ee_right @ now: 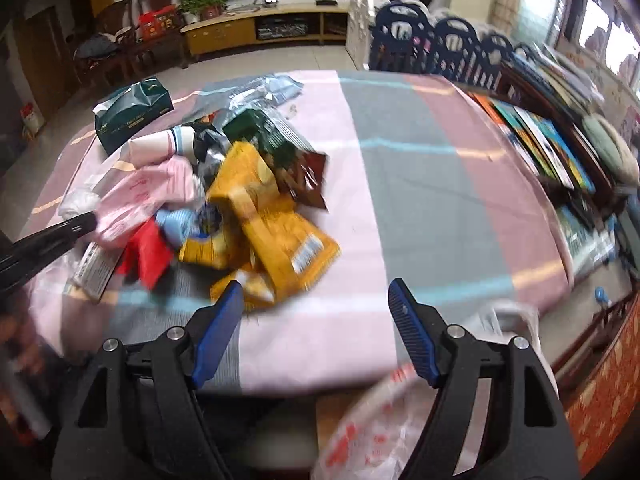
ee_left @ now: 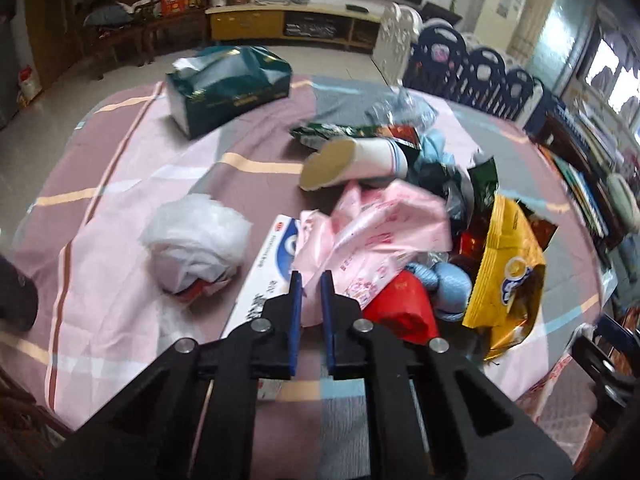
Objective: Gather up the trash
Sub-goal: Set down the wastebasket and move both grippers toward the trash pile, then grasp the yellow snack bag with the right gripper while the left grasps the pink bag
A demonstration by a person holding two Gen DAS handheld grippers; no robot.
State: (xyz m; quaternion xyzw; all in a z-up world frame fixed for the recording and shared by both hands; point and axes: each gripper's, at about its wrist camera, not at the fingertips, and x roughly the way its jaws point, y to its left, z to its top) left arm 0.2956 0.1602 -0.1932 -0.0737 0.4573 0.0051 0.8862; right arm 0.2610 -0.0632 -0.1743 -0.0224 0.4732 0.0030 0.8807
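Pink plastic bag (ee_left: 372, 236) — crumpled — pinched by left hand-held gripper (ee_left: 311, 280); right hand-held gripper (ee_right: 316, 292) spread.

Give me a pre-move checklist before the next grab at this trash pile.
1. Left gripper closed on crumpled pink plastic bag: ok.
2. Right gripper open, empty: ok.
3. Yellow foil snack packet uncovered, ahead of right gripper: ok.
4. White-and-blue cardboard box free of the pink bag: not ok, the bag overlaps it.
5. Translucent red-printed bag at the table's near edge, mouth open: cannot tell.
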